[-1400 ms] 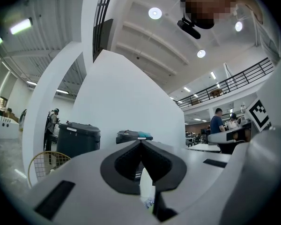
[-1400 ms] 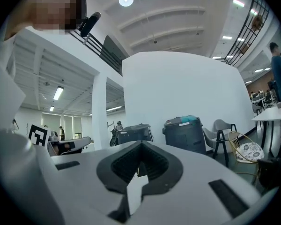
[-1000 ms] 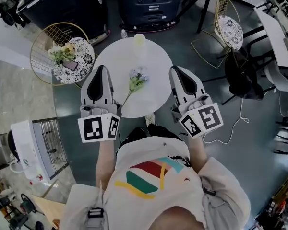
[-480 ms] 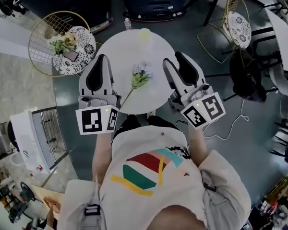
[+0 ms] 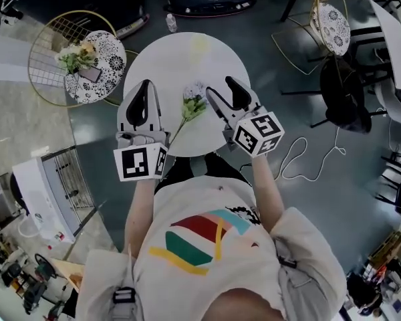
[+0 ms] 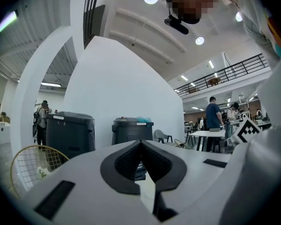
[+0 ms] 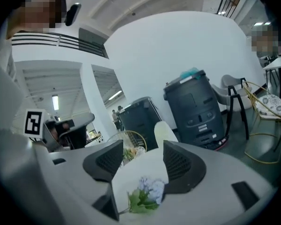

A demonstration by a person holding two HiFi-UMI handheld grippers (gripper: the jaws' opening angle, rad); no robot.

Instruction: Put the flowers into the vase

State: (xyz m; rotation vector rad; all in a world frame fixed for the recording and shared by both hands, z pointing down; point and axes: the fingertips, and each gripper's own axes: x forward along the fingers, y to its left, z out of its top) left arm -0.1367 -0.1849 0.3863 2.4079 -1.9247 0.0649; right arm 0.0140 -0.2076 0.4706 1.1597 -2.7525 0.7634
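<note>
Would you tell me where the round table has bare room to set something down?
Bare: the table beyond the flower, up to the vase. Crowded: the near edge, where the left gripper and right gripper flank the flower.

Readable text: none in any view.
Left marker cube [image 5: 140, 163]: black-and-white square code patterns on two faces, no letters or digits; on the left gripper [image 5: 146, 85], at the near edge of the table [image 5: 187, 55].
Right marker cube [image 5: 258, 133]: same kind of square code; on the right gripper [image 5: 219, 85], just off the table's near right edge.
Bin labels: pale strips on the dark bins [image 6: 70, 132] beyond the table; print too small to read.
Shirt print [image 5: 194, 236]: coloured stripes only, no wording; nearer than the table.
</note>
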